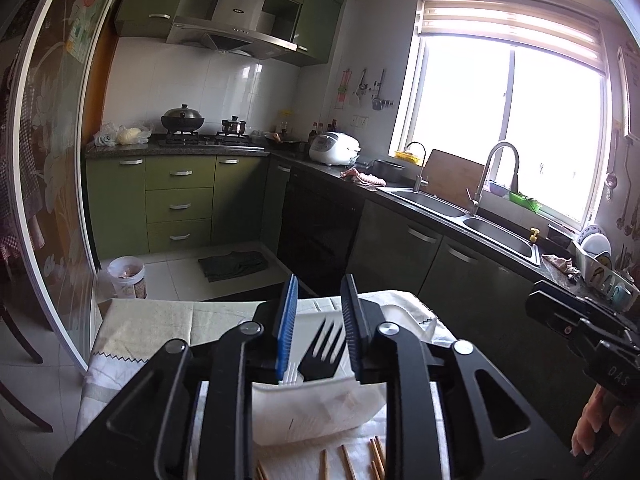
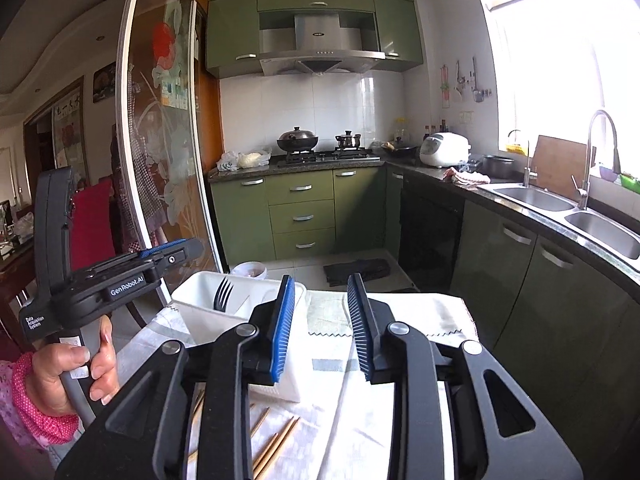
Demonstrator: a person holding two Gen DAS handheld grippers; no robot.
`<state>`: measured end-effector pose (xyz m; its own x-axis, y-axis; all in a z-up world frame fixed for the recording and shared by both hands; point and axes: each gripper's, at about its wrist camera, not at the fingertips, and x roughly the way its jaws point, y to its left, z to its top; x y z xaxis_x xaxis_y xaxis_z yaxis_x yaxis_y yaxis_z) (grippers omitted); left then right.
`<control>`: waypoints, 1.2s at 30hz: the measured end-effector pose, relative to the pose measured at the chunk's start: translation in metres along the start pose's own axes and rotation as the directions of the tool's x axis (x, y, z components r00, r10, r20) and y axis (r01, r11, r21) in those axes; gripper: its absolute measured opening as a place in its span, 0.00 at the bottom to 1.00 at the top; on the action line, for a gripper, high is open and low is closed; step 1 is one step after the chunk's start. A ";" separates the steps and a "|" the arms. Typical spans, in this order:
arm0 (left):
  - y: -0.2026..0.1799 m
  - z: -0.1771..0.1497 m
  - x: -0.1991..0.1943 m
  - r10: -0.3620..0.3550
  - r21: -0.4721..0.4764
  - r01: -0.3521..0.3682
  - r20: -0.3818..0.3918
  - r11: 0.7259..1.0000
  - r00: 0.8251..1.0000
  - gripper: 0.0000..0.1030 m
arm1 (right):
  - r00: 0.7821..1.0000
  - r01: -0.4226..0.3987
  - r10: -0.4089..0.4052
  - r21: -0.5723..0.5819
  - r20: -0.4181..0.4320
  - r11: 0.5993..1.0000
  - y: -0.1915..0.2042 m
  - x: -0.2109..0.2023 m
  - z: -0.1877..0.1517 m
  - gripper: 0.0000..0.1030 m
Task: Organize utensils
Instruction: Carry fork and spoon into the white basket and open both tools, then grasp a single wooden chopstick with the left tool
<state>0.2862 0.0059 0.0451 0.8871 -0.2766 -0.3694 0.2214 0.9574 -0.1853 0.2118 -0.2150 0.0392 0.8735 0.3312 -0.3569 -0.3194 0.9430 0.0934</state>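
Table edge [image 2: 460, 308], open tools [image 2: 320, 320] apart.

Green cabinets [image 2: 304, 216] under a dark countertop [image 1: 176, 148]. Lidded wok [image 2: 297, 139] and small pot [image 2: 349, 139] on gas stove. White rice cooker [image 1: 334, 147] in the corner. Double steel sink [image 1: 472, 216], tall faucet [image 2: 592, 152], cutting board [image 1: 452, 174] against the window. Range hood [image 2: 320, 46] above. Dark cloth [image 1: 232, 265] on the floor.

Olive-green cabinets [image 2: 304, 216] line a white-tiled kitchen, with a steel range hood [image 2: 320, 50], double sink [image 1: 468, 216] and a sun-flooded window [image 1: 508, 120].
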 end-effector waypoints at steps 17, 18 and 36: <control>0.001 -0.120 0.020 0.142 0.156 -0.043 -0.712 0.987 0.688 0.21 | 0.957 0.011 0.022 0.112 -0.289 0.994 -0.037 -0.019 -0.076 0.35; -0.002 -0.126 0.027 0.149 0.174 -0.031 -0.724 0.984 0.673 0.21 | 0.956 0.015 0.019 0.116 -0.293 0.993 -0.041 -0.020 -0.077 0.35; -0.036 -0.148 0.065 0.226 0.280 0.003 -0.779 0.960 0.586 0.07 | 0.895 0.003 0.046 0.110 -0.443 0.994 -0.043 0.008 -0.085 0.35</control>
<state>0.2761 -0.0589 -0.1072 0.2542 -0.0101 -0.9671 0.3284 0.9414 0.0765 0.2009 -0.2563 -0.0470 0.6047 0.3260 -0.7267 -0.2743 0.9418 0.1943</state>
